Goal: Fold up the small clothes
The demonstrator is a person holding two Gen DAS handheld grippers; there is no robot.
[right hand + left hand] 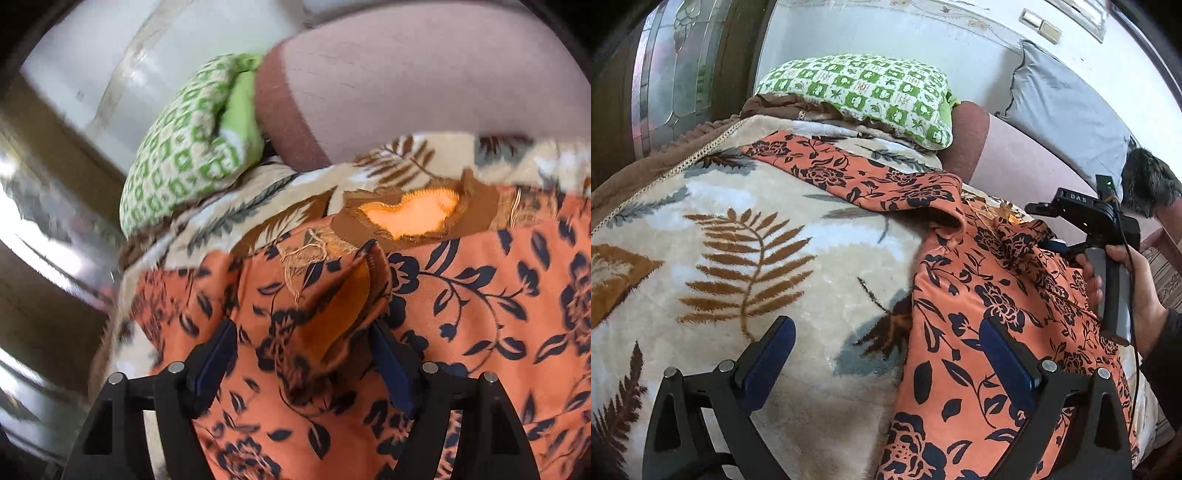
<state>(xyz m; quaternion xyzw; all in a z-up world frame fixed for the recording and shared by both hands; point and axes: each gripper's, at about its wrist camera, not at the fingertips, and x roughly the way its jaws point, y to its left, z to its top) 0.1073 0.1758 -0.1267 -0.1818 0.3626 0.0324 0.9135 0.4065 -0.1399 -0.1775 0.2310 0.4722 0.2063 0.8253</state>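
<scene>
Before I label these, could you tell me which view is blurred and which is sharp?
Left wrist view: sharp throughout, the orange floral garment and leaf-print blanket crisp, edges bent by fisheye. Right wrist view: motion-smeared, worst at the left edge and the green pillow.

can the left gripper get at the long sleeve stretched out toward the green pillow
Probably yes. The left gripper is open and holds nothing, and the sleeve lies flat on the blanket ahead of it with nothing on top. The green pillow sits beyond it, out of the way.
</scene>
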